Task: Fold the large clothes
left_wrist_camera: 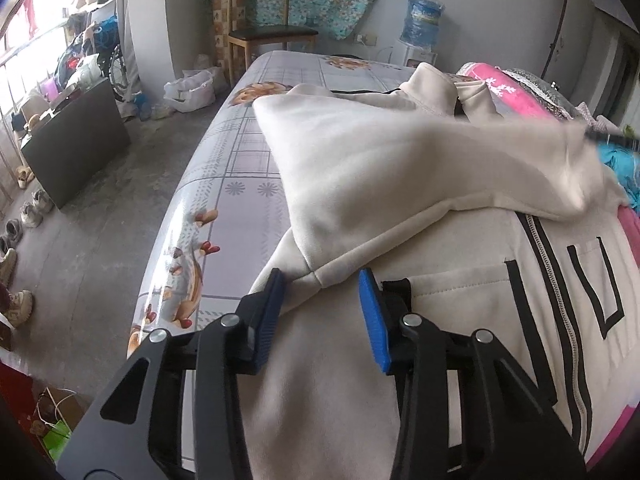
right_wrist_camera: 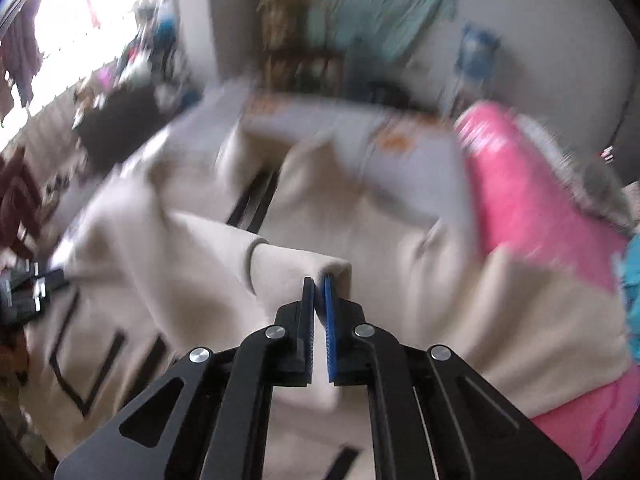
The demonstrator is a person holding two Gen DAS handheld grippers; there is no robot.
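A cream zip-up jacket with black lettering lies spread over the bed, one part of it folded back across the body. My left gripper hovers at the near corner of that folded flap. Its blue pads stand apart, and the corner of cloth lies loosely between them, unpinched. In the blurred right wrist view my right gripper is shut on a raised edge of the jacket. The cloth drapes down from its tips.
The bed has a glossy printed cover and its left edge drops to a concrete floor. A pink blanket lies along the right. A wooden chair, a water dispenser, a dark cabinet and shoes stand around.
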